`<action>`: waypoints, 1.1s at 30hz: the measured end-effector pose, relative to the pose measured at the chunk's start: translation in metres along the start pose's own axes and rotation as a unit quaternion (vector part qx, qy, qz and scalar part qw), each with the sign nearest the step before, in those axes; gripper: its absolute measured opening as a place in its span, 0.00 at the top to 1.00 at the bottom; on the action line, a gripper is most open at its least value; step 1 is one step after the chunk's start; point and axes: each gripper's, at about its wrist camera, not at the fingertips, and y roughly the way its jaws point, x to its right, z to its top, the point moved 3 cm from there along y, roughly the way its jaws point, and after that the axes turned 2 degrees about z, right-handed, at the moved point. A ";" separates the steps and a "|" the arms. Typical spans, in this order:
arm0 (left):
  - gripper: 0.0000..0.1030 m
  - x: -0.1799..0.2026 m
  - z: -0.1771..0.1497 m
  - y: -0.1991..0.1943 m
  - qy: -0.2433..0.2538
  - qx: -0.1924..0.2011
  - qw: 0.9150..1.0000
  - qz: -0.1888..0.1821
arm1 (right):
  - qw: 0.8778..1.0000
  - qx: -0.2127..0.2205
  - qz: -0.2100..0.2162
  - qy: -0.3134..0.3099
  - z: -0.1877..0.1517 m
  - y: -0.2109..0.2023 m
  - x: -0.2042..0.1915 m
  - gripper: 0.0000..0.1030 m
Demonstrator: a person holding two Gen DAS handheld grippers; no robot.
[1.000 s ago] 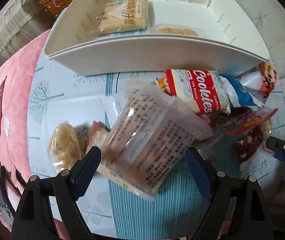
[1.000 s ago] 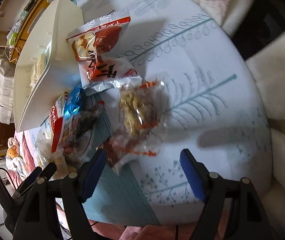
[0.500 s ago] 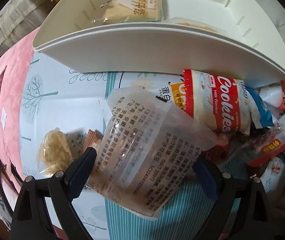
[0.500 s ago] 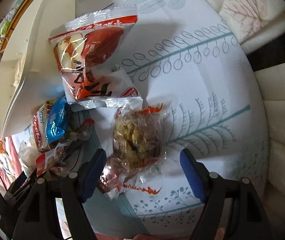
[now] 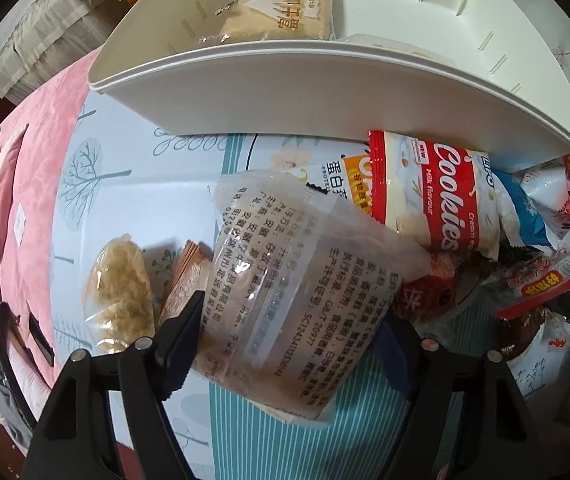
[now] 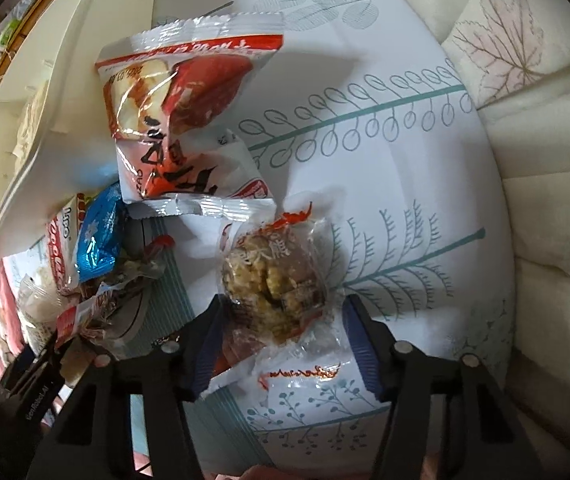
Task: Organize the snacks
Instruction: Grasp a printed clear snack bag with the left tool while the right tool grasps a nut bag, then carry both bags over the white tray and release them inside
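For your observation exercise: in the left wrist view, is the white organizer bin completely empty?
No. The white organizer bin already holds a tan snack packet lying inside its left compartment.

Both wrist views: bright, soft daylight; strong fisheye bending with black vignette at the corners. Glare on the glossy red-and-white snack packet, which casts a shadow rightward across the tablecloth. Right view slightly motion-blurred; left sharper.
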 end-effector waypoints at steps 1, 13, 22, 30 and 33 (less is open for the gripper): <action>0.30 0.002 -0.003 -0.002 0.000 -0.004 1.000 0.003 | 1.000 -0.001 0.001 0.002 0.000 -0.001 0.001 0.47; 0.34 0.005 -0.034 -0.035 0.000 -0.034 0.999 0.008 | 0.998 -0.015 0.023 0.053 -0.006 -0.001 0.029 0.50; 0.34 -0.002 -0.041 -0.092 0.000 -0.015 1.000 -0.012 | 0.996 0.032 0.043 0.068 -0.016 -0.027 0.047 0.50; 0.34 -0.031 -0.022 -0.143 -0.006 0.015 1.000 -0.017 | 0.992 0.074 0.070 0.068 -0.016 -0.060 0.031 0.50; 0.34 -0.039 -0.013 -0.158 0.001 0.027 1.000 -0.012 | 0.991 0.085 0.084 0.064 -0.014 -0.071 0.019 0.50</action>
